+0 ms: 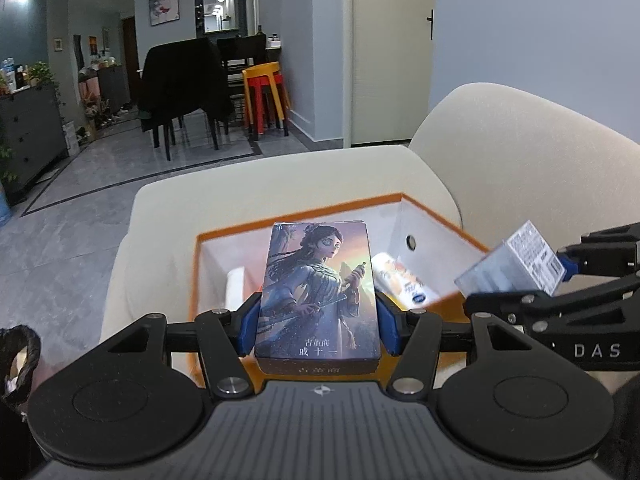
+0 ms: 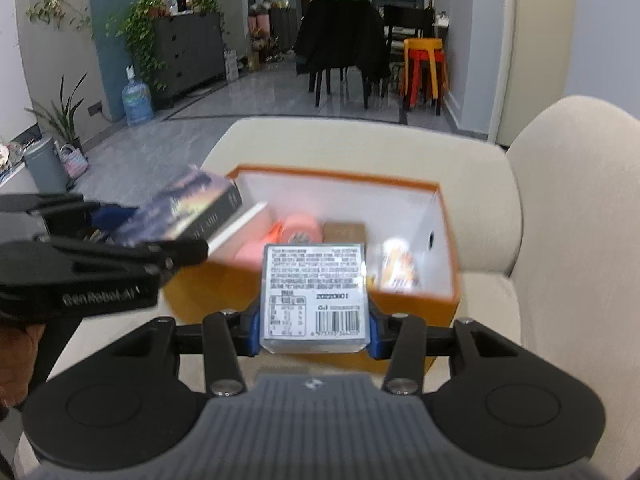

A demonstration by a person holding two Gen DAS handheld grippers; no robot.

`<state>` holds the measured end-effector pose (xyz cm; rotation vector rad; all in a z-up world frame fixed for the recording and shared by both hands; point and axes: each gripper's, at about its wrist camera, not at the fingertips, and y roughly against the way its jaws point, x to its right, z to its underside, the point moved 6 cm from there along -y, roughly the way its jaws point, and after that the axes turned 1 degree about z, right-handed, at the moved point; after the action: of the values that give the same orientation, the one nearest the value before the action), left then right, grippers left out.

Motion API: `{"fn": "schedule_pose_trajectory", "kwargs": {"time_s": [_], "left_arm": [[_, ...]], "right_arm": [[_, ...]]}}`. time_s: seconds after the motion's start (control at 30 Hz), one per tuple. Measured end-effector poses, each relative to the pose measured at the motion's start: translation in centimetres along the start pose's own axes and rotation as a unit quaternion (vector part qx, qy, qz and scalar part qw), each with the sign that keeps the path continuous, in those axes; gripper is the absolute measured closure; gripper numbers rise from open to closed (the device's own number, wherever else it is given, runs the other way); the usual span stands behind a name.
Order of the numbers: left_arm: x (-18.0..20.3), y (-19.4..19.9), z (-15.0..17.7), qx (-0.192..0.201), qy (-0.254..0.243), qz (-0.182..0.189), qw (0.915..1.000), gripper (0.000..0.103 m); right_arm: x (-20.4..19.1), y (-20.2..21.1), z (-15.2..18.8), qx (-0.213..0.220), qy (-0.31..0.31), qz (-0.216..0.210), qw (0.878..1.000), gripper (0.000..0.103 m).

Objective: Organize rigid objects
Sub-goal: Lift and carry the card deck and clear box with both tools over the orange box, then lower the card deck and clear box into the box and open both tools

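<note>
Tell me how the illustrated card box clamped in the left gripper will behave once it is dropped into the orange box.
The illustrated card box looks stiff: its edges stay straight between the left gripper pads. Flat faces suggest it won't roll. Its glossy print may slide against the white inner wall of the orange box. It would probably land tilted on the items already inside.

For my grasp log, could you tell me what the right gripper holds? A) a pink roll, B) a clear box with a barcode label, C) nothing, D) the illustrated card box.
B: the right gripper is clamped on the clear box, whose barcode label faces the camera.
</note>
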<state>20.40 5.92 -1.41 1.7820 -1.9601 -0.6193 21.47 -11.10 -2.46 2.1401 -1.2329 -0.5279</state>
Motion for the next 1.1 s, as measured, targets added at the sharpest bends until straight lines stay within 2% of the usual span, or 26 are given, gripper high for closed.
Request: {"fn": "schedule_pose_trajectory", "kwargs": {"time_s": [0.17,0.37,0.7,1.1], "left_arm": [[0.2,-2.9,-1.8,-0.009,-0.01,0.002,0.9999,0.037],[0.3,-5.5,-1.7,-0.026,-0.015,0.004,0.9996,0.037],[-0.3,-10.0,0.0,-0.077,0.02,0.007,0.9968,0.037],[0.1,-12.3,1.8,-0.13,0.013,0.003,0.9914,0.037]], "right_arm": [[1.7,-1.3,-3.0,0.015,-0.005,0.012,1.0,0.057],[3.2,-4.0,-4.6,0.012,-0.004,0.024,1.0,0.057],[5.2,-9.1,-4.7,-0.018,-0.006,0.041,0.999,0.057],[5.3,-13.6,-3.4,-0.072,0.009,0.042,0.996,0.057]]}}
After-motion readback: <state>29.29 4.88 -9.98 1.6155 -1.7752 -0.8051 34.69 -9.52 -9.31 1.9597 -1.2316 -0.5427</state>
